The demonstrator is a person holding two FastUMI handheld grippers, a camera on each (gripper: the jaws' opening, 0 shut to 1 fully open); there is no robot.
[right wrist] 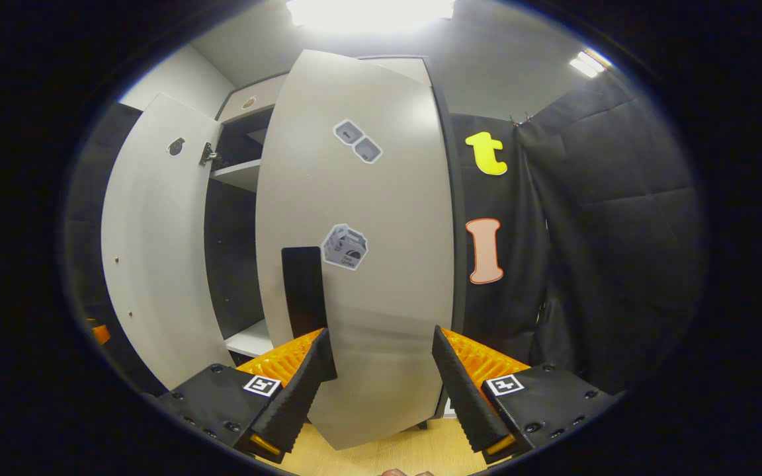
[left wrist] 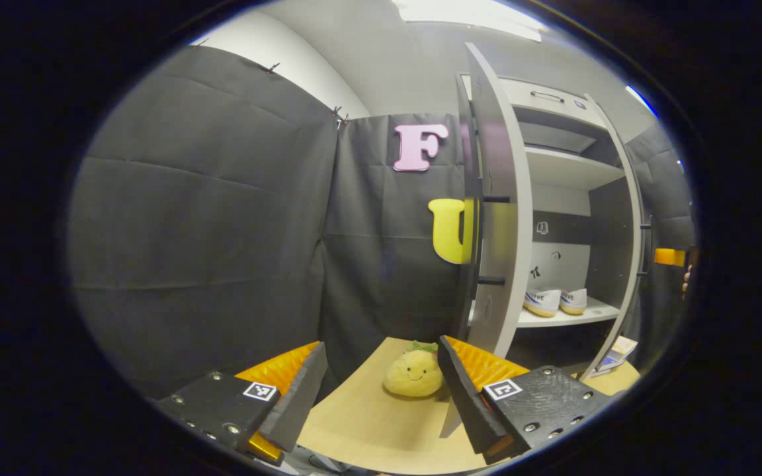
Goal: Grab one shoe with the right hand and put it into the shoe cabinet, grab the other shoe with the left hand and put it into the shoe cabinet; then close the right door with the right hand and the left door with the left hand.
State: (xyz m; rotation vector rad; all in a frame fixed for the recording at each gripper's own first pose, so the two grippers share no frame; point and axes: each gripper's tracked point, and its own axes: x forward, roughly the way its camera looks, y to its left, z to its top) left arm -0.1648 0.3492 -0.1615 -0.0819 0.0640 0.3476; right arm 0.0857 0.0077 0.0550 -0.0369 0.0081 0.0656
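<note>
Closing the pale grey right door [right wrist: 361, 264] seems next: right gripper [right wrist: 378, 377] spread before it, pair of white shoes [left wrist: 555, 301] shelved, left gripper [left wrist: 381, 390] spread too.

The shoe cabinet [left wrist: 569, 172] shows smooth, matt laminate-like panels, and its right door [right wrist: 361, 264] carries a soft sheen under the ceiling light with paper-like stickers [right wrist: 344, 246] on it. The table [left wrist: 368, 423] looks like pale matt wood, the plush toy [left wrist: 414, 373] is fuzzy cloth, and the two shoes [left wrist: 556, 301] look like canvas with smooth rubbery soles.
</note>
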